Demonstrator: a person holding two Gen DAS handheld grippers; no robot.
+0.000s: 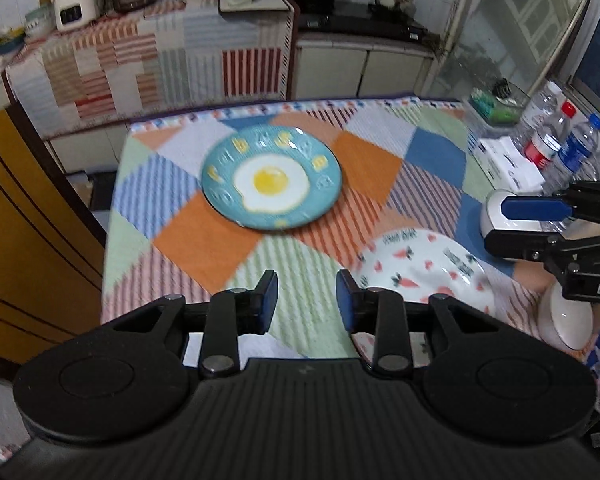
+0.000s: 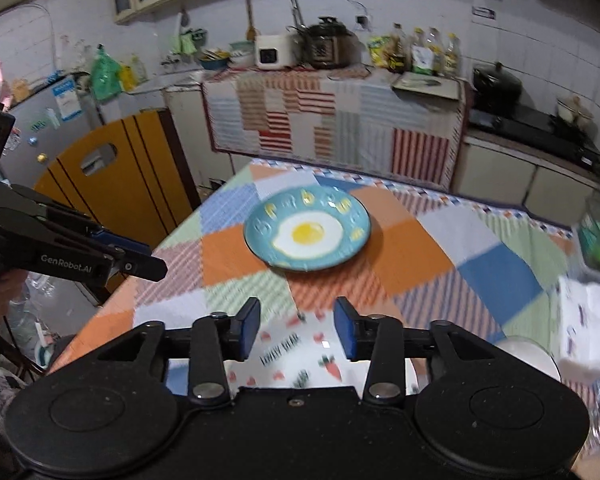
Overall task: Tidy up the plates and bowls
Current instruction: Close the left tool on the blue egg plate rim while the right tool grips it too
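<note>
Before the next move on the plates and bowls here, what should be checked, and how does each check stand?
1. Left gripper empty, jaws apart: ok.
2. Right gripper empty, jaws apart: ok.
3. Round blue plate with fried-egg print lying flat and clear of both grippers: ok.
4. White carrot-print plate reachable, nothing on it: ok.
5. White bowl at the table's near right corner fully on the patchwork tablecloth: cannot tell, partly hidden.
6. Plastic water bottles clear of the plates: ok.

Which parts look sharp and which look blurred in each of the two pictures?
Left wrist view: the left gripper is sharp; the blue plate and carrot plate are smeared. Right wrist view: the right gripper is sharp; the tablecloth is blurred, and walls curve.
</note>
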